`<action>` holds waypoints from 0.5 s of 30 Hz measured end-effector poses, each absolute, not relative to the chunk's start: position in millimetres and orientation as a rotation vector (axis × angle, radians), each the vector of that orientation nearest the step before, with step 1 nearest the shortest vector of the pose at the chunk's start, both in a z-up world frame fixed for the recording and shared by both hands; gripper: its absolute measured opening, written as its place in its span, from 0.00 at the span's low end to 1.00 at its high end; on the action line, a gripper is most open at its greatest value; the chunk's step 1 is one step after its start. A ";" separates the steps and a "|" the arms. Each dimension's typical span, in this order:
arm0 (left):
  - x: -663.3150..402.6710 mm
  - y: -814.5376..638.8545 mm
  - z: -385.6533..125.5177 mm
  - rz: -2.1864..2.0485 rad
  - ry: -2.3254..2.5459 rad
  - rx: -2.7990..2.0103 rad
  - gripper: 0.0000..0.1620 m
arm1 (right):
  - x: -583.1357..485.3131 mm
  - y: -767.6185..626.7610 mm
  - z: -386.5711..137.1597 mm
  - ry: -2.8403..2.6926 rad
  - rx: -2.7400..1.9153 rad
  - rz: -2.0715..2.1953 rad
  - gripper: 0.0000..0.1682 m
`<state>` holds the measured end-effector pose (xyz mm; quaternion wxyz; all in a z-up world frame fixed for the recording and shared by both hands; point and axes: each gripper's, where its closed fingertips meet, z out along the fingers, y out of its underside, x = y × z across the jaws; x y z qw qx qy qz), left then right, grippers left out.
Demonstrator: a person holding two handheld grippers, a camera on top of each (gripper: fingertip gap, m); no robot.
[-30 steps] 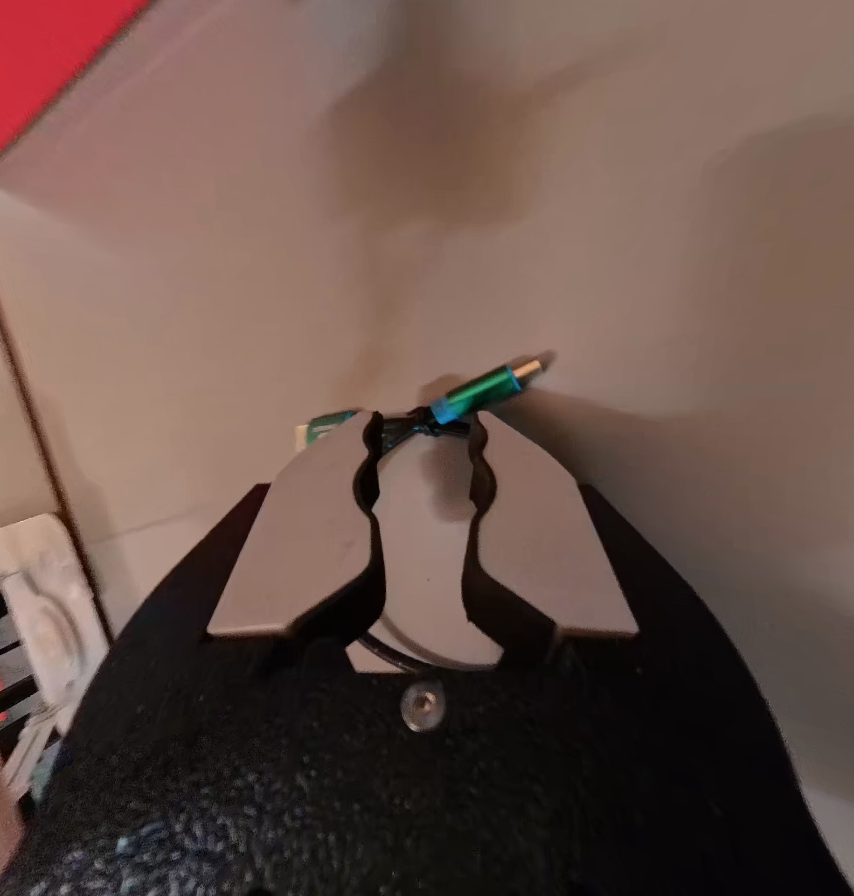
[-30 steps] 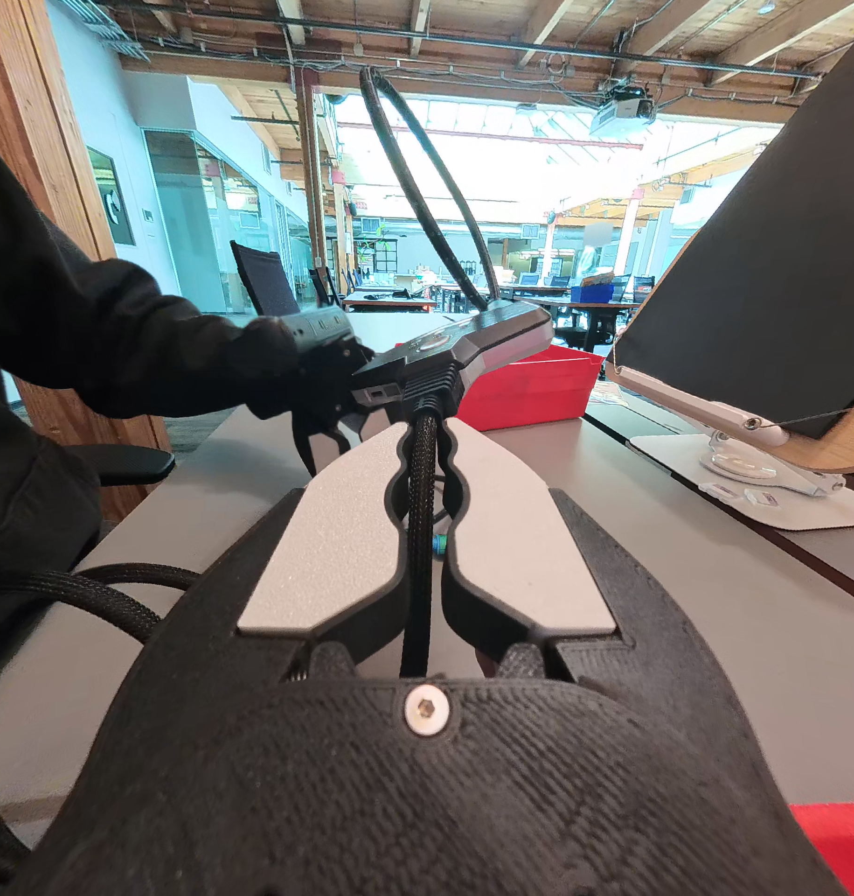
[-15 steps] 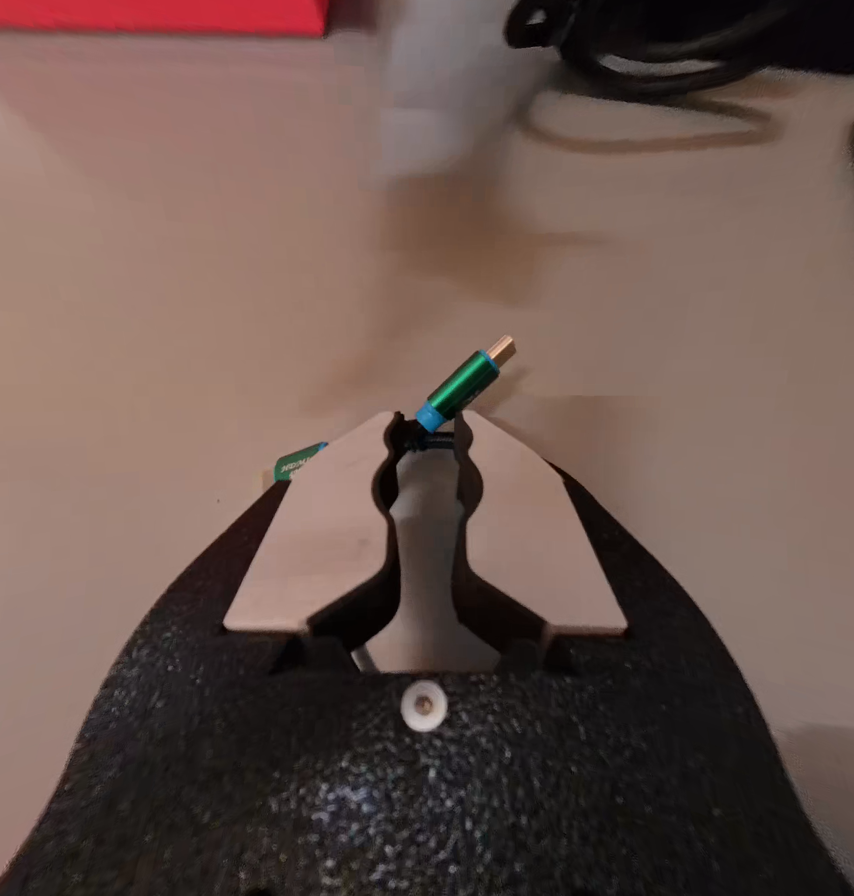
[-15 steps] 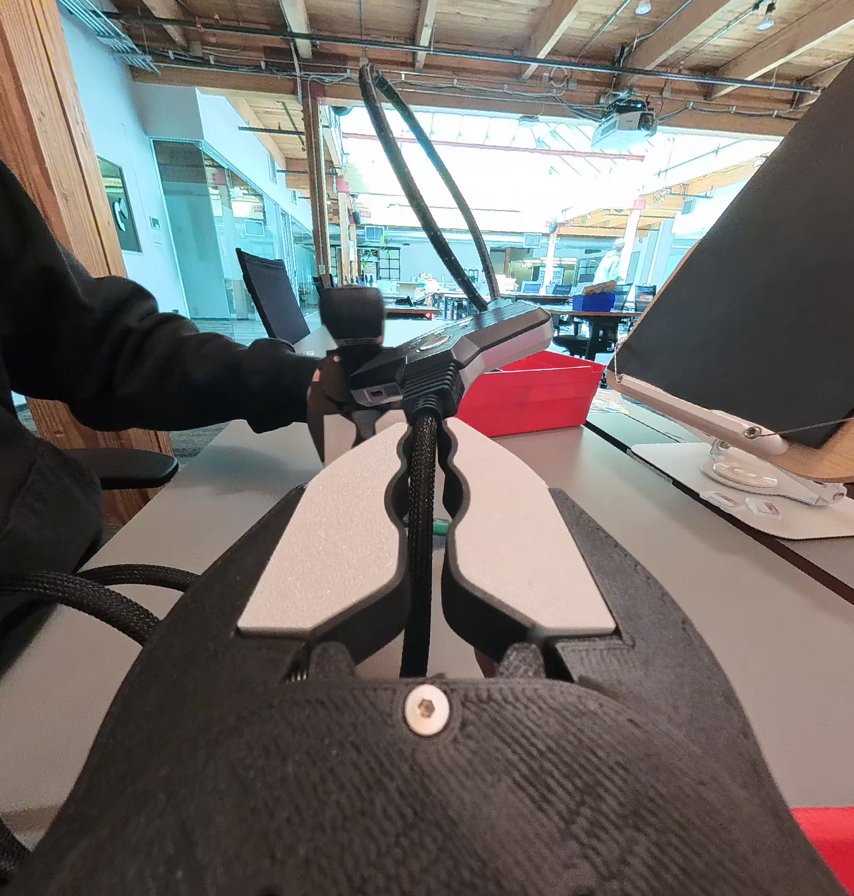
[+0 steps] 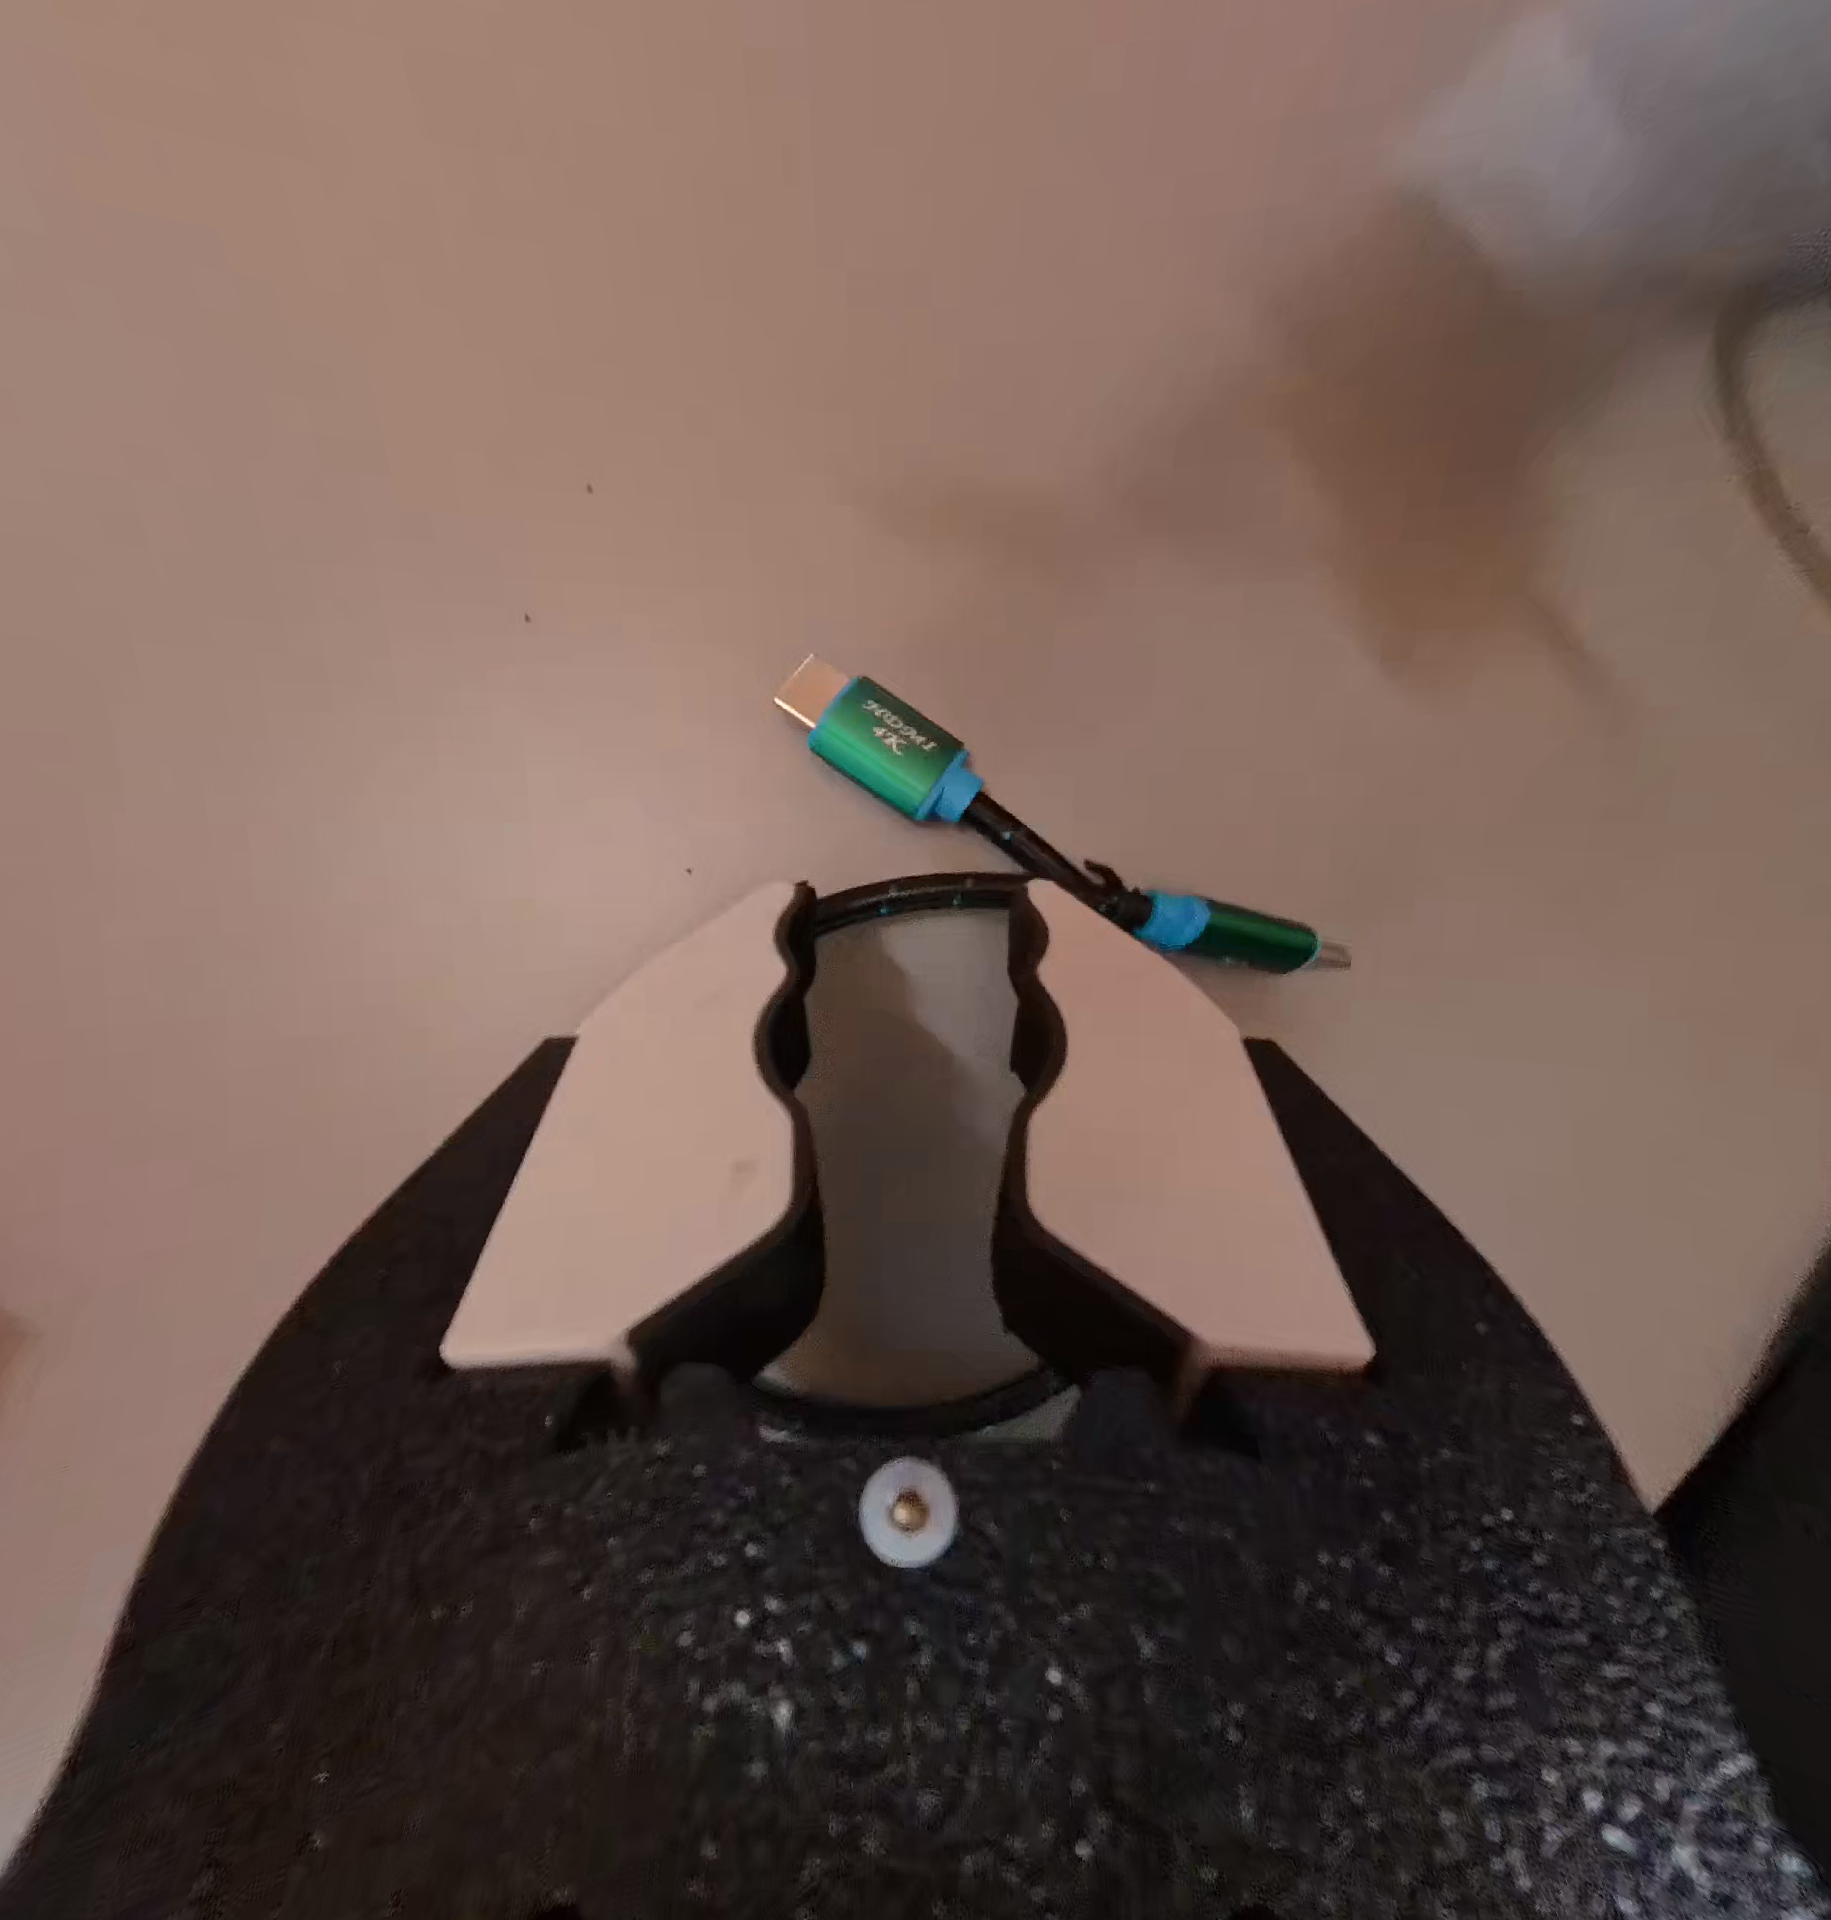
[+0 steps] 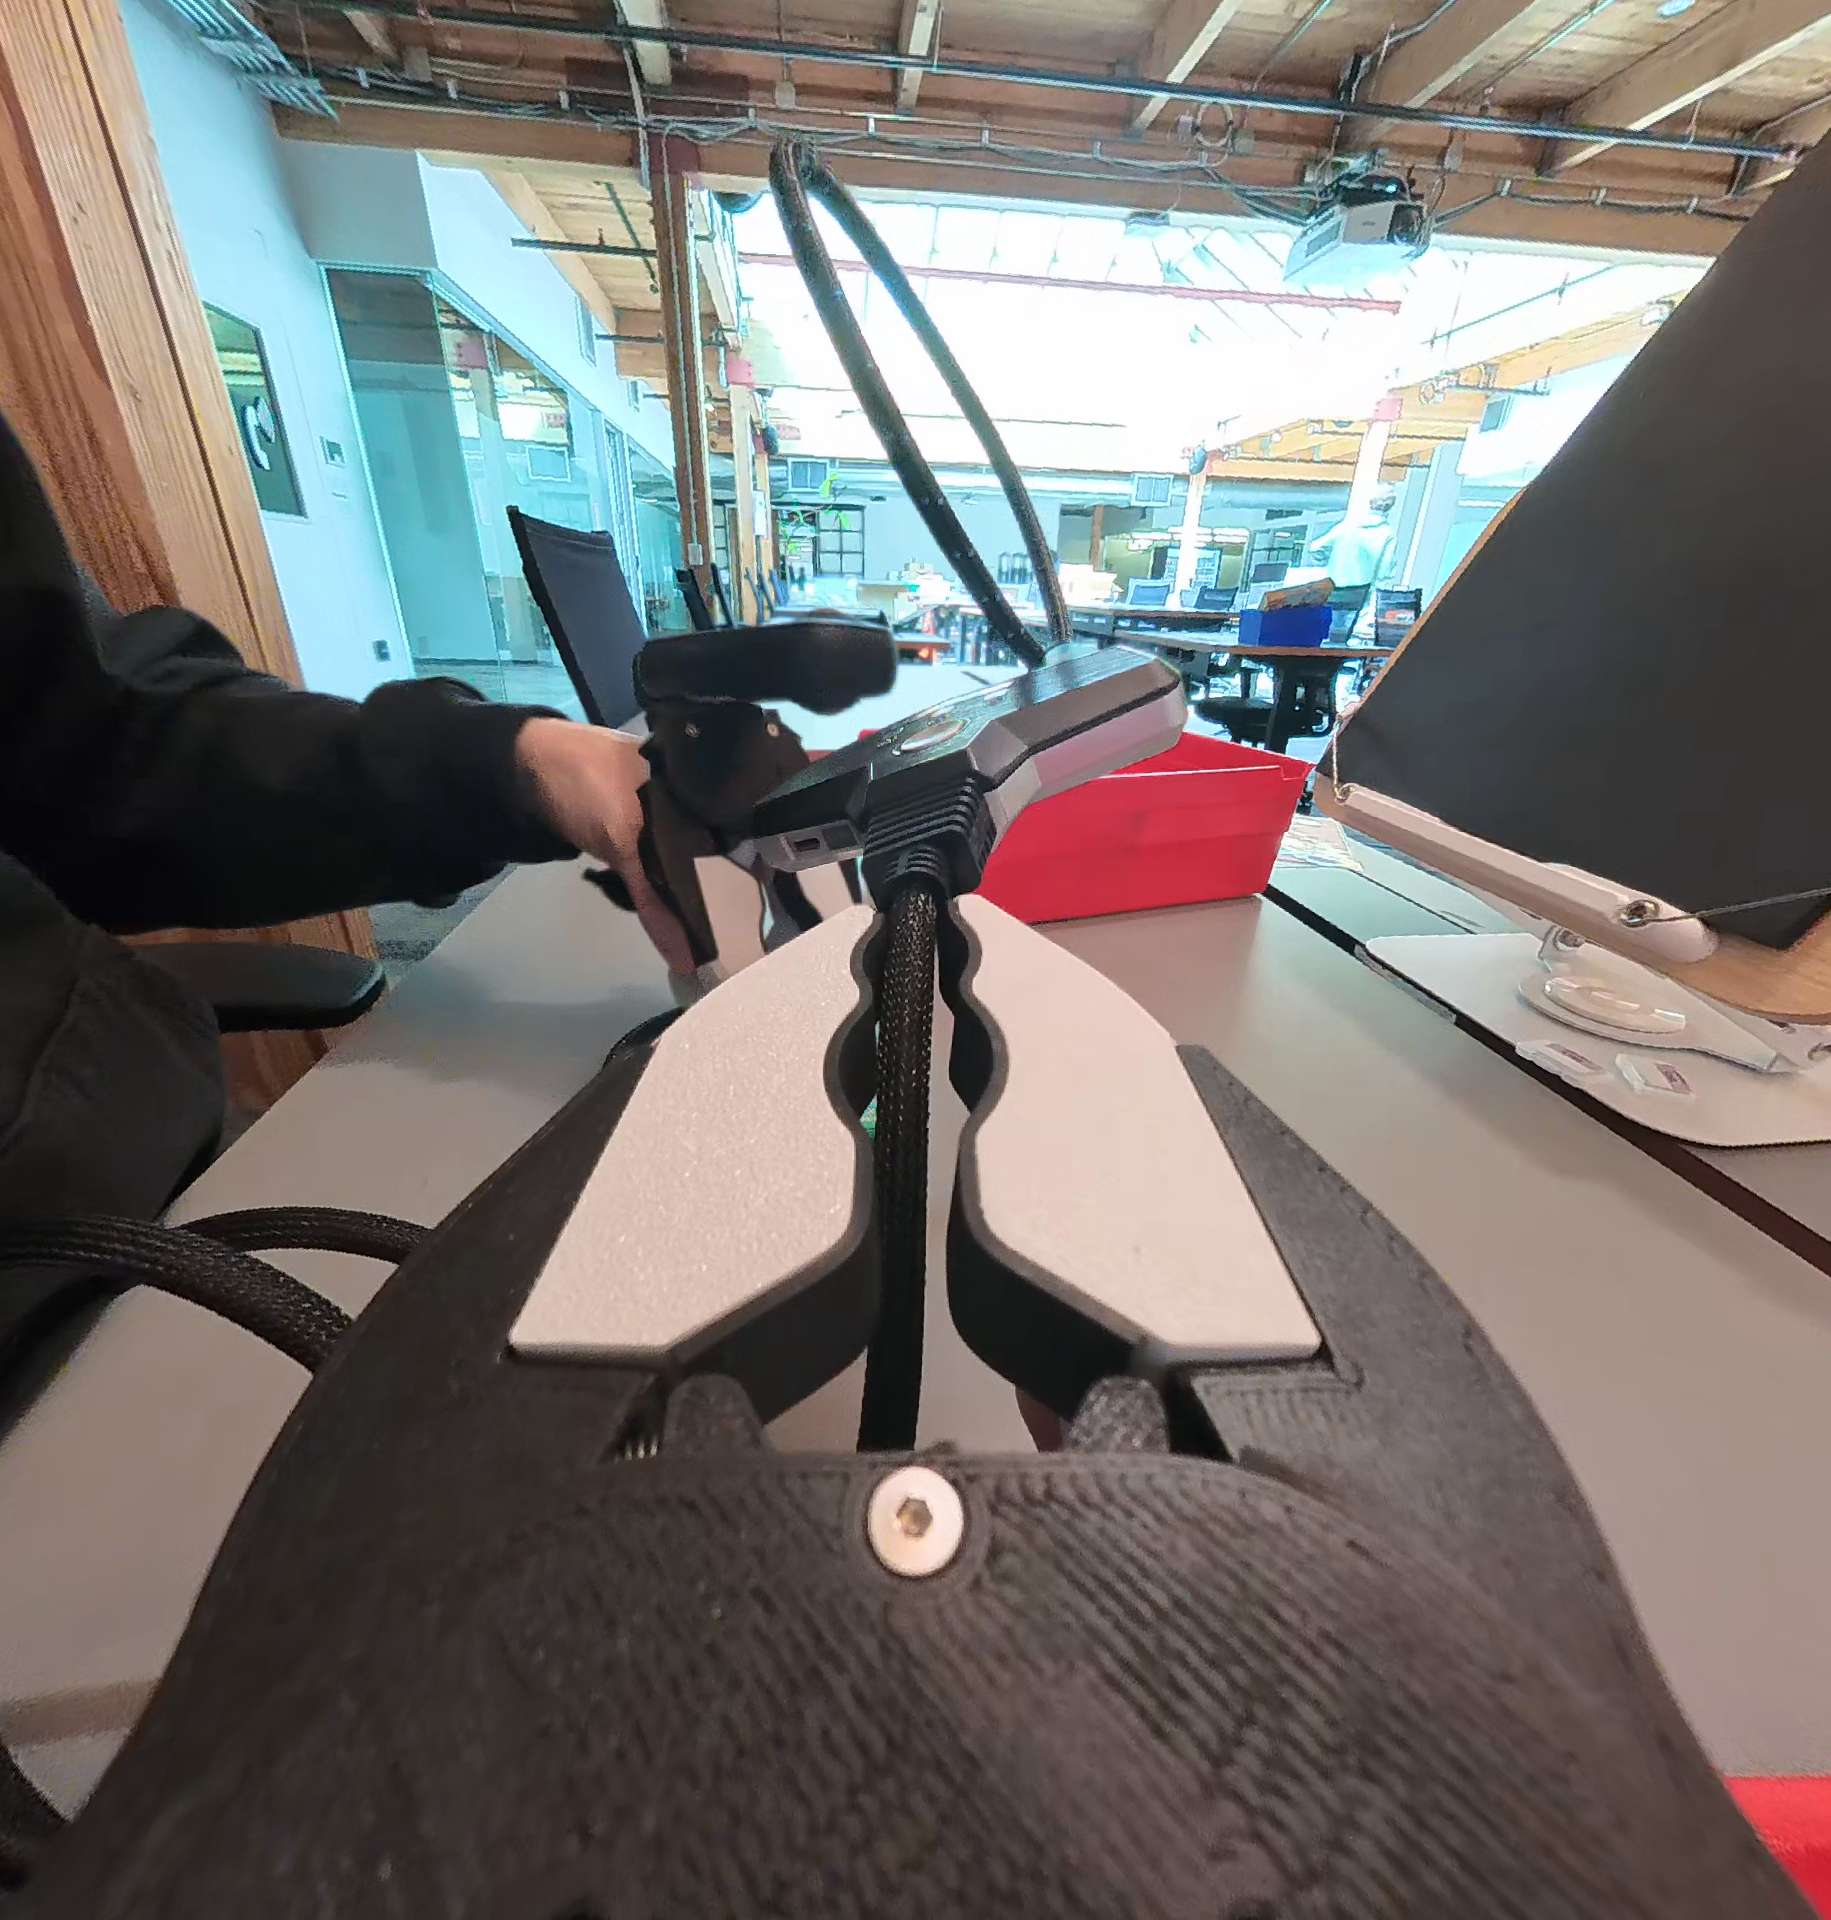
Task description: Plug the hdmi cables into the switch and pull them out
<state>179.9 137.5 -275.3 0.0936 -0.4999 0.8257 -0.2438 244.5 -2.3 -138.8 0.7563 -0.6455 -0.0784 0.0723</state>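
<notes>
Right claw holds switch up by its cord; left claw empty over short green cable.

Grey desk (image 6: pixel 1513 1299) fills lower frame, red bin (image 6: pixel 1129 831) at centre behind. Switch (image 6: pixel 994 738), black and silver, hangs mid-frame, lifted clear of the desk, likely so its ports face the other hand. Right claw (image 6: pixel 911 925) is pinched shut on the braided black cord (image 6: pixel 900 1143) just below the plug seated in the switch; a second thick cord (image 6: pixel 890 395) loops up from its far end. Left claw (image 5: pixel 911 914) spread apart, gripping nothing, a thin black loop at its tips. The short cable (image 5: pixel 1046 842), green plugs both ends, lies on the desk just past them, unplugged. Whether that loop belongs to it is unclear.
</notes>
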 end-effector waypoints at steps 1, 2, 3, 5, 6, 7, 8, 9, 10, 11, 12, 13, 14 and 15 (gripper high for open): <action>181.8 135.3 -278.6 -0.734 2.428 -1.544 0.23 | 244.0 -1.7 -139.0 -0.172 -1.408 0.159 0.05; 185.4 132.7 -281.2 -0.757 2.401 -1.591 0.23 | 243.6 -1.2 -139.3 -0.174 -1.408 0.162 0.05; 188.2 129.3 -284.1 -0.781 2.384 -1.637 0.24 | 243.2 -1.0 -139.4 -0.176 -1.409 0.163 0.05; 189.0 124.4 -293.4 -0.755 2.404 -1.708 0.26 | 243.1 -0.9 -139.3 -0.176 -1.408 0.163 0.05; 192.1 122.9 -294.1 -0.746 2.403 -1.689 0.25 | 243.1 -1.2 -139.2 -0.176 -1.406 0.163 0.05; 193.9 121.8 -295.2 -0.717 2.423 -1.640 0.18 | 243.4 -1.5 -139.0 -0.175 -1.405 0.163 0.05; 195.2 120.7 -296.6 -0.686 2.456 -1.549 0.16 | 243.5 -1.8 -138.7 -0.175 -1.403 0.164 0.05; 197.3 118.0 -296.6 -0.678 2.480 -1.427 0.15 | 243.6 -2.1 -138.5 -0.175 -1.402 0.162 0.05; 199.4 114.3 -295.5 -0.678 2.491 -1.301 0.13 | 243.8 -2.4 -138.2 -0.174 -1.402 0.159 0.05; 202.6 113.1 -293.1 -0.662 2.465 -1.185 0.12 | 244.0 -2.9 -137.9 -0.174 -1.401 0.156 0.05; 206.3 112.3 -288.3 -0.647 2.425 -1.069 0.10 | 244.4 -3.5 -137.5 -0.174 -1.400 0.155 0.05; 207.8 107.7 -282.2 -0.666 2.397 -0.953 0.10 | 245.0 -4.0 -137.2 -0.171 -1.398 0.152 0.05; 208.4 102.4 -275.6 -0.708 2.361 -0.870 0.10 | 245.8 -4.5 -136.9 -0.167 -1.396 0.150 0.05; 207.5 97.7 -270.2 -0.754 2.336 -0.815 0.10 | 246.5 -4.8 -137.0 -0.164 -1.394 0.149 0.05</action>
